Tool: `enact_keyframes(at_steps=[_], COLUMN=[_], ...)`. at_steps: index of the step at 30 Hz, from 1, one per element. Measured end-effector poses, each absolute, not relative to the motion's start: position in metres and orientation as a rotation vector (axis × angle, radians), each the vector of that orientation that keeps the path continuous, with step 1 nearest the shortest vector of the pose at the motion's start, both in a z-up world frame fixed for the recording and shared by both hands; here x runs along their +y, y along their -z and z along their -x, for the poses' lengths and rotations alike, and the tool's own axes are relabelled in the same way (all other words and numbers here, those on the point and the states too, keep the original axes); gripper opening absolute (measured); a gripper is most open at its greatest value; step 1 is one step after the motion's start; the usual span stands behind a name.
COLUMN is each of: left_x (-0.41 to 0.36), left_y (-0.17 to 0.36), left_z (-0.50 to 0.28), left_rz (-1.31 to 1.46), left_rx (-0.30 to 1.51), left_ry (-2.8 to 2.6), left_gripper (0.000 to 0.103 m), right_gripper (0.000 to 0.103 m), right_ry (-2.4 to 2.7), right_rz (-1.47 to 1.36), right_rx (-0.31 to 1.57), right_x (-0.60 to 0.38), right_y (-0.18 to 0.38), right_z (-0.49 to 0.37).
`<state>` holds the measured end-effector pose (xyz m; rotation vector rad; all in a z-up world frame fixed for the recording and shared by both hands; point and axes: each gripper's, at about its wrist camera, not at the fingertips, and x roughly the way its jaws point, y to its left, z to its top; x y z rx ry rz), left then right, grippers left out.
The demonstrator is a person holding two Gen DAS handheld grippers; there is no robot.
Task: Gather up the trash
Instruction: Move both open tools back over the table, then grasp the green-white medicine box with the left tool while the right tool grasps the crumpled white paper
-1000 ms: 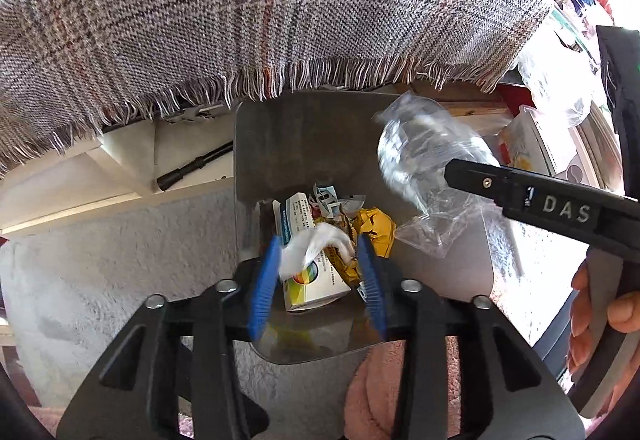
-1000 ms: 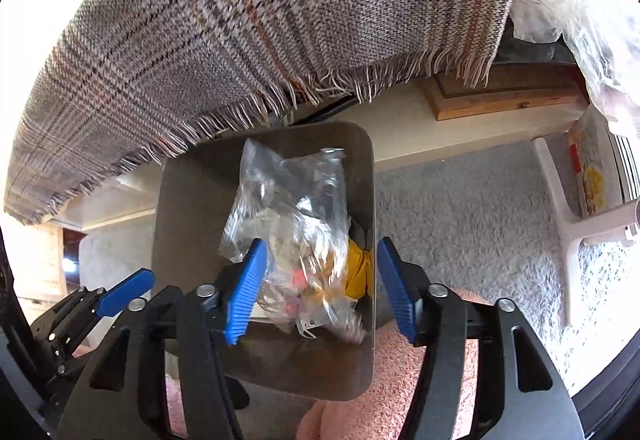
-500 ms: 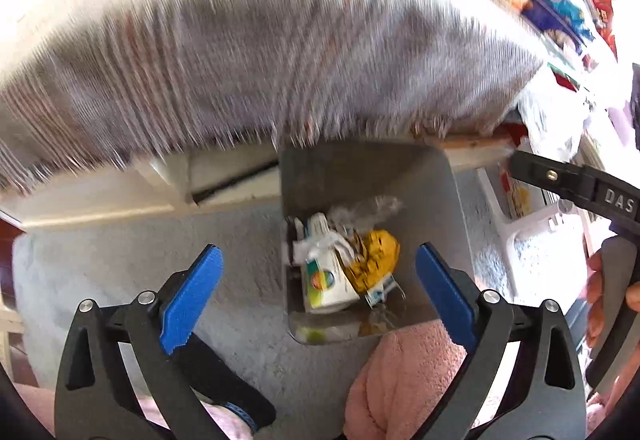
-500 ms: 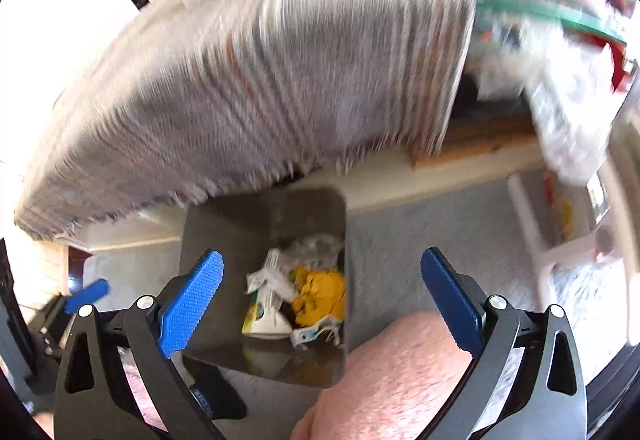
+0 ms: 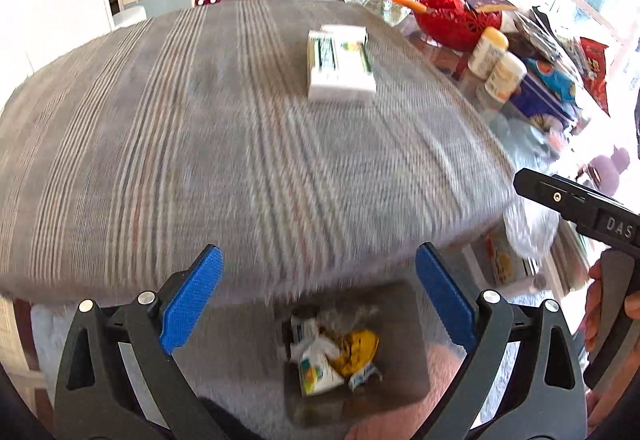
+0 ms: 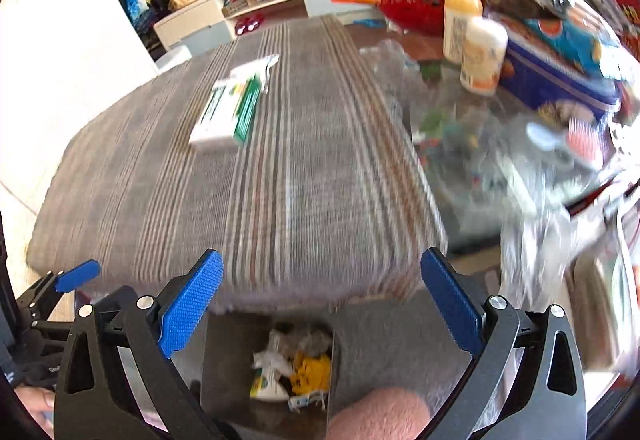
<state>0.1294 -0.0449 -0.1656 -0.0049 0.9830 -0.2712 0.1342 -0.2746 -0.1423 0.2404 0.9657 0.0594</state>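
Both blue-padded black grippers, left and right, hang spread wide and hold nothing above a grey striped woven tablecloth. Crumpled white and yellow wrappers lie in the dark square bin on the pale carpet below the table's edge, while a white-and-green flat carton rests on the cloth.

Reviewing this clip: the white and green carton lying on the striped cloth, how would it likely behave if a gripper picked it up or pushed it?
The white and green carton lies flat with squared edges, so it probably will not roll or tip. It looks like thin cardboard, likely light and stiff enough to hold shape, though a hard squeeze might dent it. Pushed, it may drag on the woven striped cloth and bunch it rather than slide freely.
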Motion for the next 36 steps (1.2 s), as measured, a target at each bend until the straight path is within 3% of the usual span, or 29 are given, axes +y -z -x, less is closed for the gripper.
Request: enact_keyframes(at_steps=[10,24,30,36], left_x=[-0.080,-0.114,-0.113,-0.097], left_y=[0.168,0.192,0.201,0.197], left_z=[-0.226,-0.292,-0.304,-0.307], left_rz=[0.011,-0.035,-0.040,-0.027], left_rx=[0.972,0.976,0.981,0.989], left_ry=[0.245,0.228,0.247,0.236], left_gripper=[0.092,0.091,0.065,0.063], right_gripper=[0.100,0.100,0.100,0.100], right_ry=[-0.003,-0.027,-0.031,-0.058], right_rz=[-0.262,-0.310,-0.289,-0.281], right_rx=[0.948,0.963,0.982,0.994], right_x=[-0.286,-0.278,-0.267,-0.250], right_y=[0.128,0.140,0.146,0.154], right_z=[-0.224,-0.318,-0.345,-0.363])
